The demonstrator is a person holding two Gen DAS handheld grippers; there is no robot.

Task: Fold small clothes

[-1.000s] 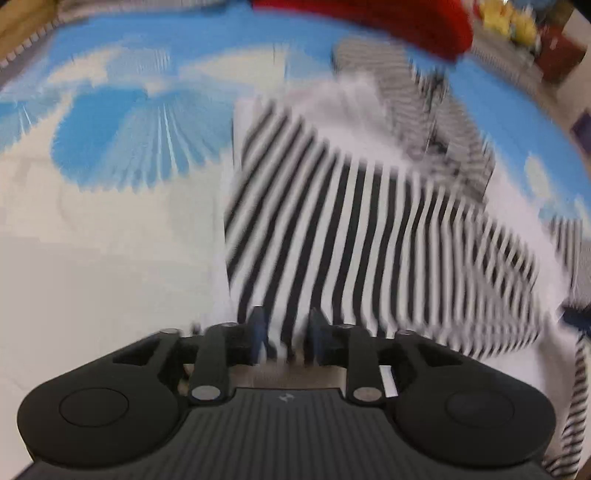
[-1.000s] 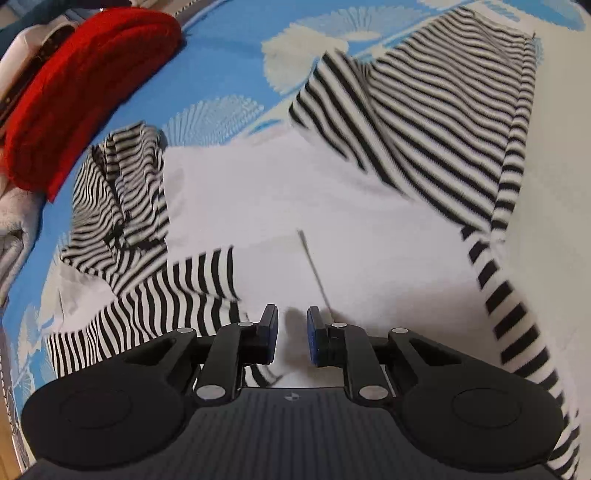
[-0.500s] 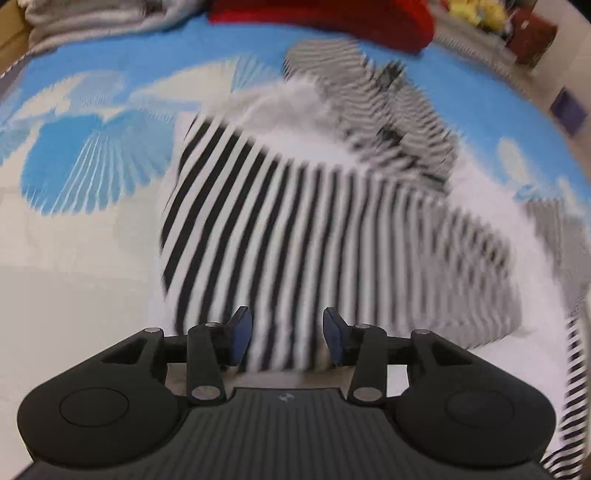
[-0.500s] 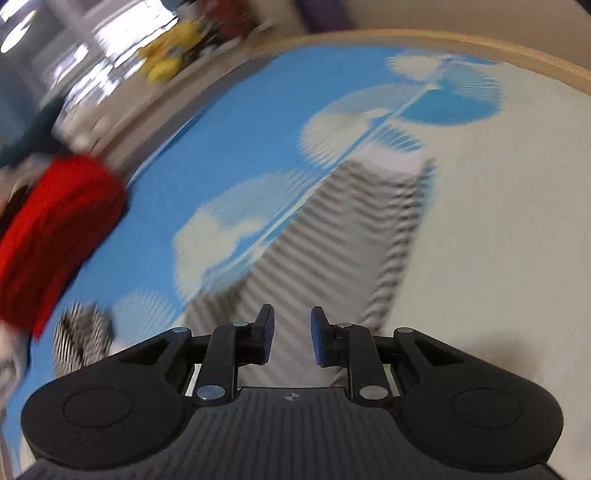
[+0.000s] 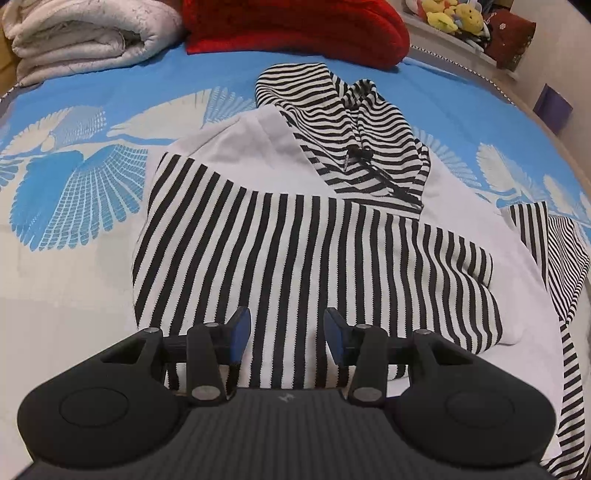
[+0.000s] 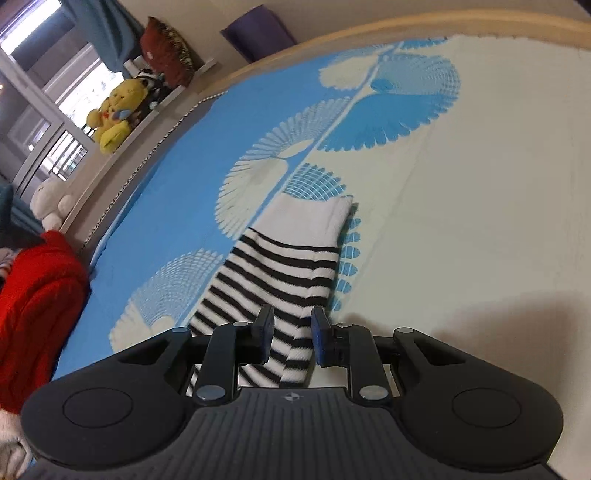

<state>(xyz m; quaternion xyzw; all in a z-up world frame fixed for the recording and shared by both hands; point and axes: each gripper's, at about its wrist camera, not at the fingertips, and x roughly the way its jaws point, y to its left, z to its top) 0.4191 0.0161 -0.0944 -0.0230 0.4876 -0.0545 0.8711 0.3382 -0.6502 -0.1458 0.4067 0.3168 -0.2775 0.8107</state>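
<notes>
A black-and-white striped hoodie (image 5: pixel 295 240) lies flat on the bed, hood (image 5: pixel 343 140) at the far end. One sleeve is folded across its white body. My left gripper (image 5: pixel 286 332) hovers over that folded sleeve, open, with nothing pinched between its blue pads. The other sleeve (image 5: pixel 554 251) stretches out to the right. In the right wrist view that sleeve (image 6: pixel 280 266) lies flat and ends in a white cuff (image 6: pixel 310 218). My right gripper (image 6: pixel 291 336) stands just above it, short of the cuff, jaws a little apart and not pressing the cloth.
The bedsheet (image 5: pixel 66 184) is blue and cream with a fan pattern. A red blanket (image 5: pixel 295 26) and a folded white quilt (image 5: pixel 85 33) lie at the head. Plush toys (image 6: pixel 114 110) sit on a ledge beside the bed. The wooden bed edge (image 6: pixel 406 26) curves beyond the cuff.
My left gripper's jaws widened and it drew back a little from the folded sleeve. My right gripper swung away from the hoodie's body, out along the other sleeve toward its cuff.
</notes>
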